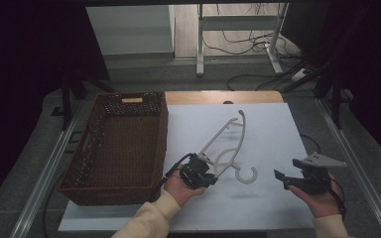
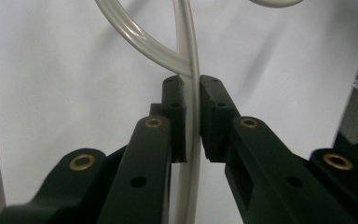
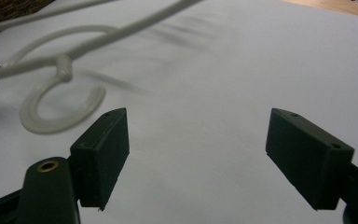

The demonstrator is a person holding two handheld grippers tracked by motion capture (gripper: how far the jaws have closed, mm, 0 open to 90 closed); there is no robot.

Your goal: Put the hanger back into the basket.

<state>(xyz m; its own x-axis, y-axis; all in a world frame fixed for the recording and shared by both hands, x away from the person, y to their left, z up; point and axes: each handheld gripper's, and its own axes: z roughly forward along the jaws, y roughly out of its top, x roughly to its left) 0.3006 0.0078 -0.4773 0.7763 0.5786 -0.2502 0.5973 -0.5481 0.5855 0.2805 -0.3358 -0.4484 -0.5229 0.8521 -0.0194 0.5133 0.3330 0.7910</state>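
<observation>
A white plastic hanger [image 1: 226,148] lies across the middle of the white bench [image 1: 273,134], its hook curling toward the person. The left tool [image 1: 204,171] is clamped on a thin bar of the hanger near the hook, pads pressing both sides. The right tool [image 1: 284,177] hovers well to the right, jaws wide apart, holding nothing. A brown woven basket [image 1: 119,144] sits at the left

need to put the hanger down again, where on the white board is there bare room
Bare board lies between the hanger and the right gripper, and along the far right of the white board. The near edge between the two hands is free too. It is crowded on the left, where the left gripper, shut on the hanger, sits beside the wicker basket.
</observation>
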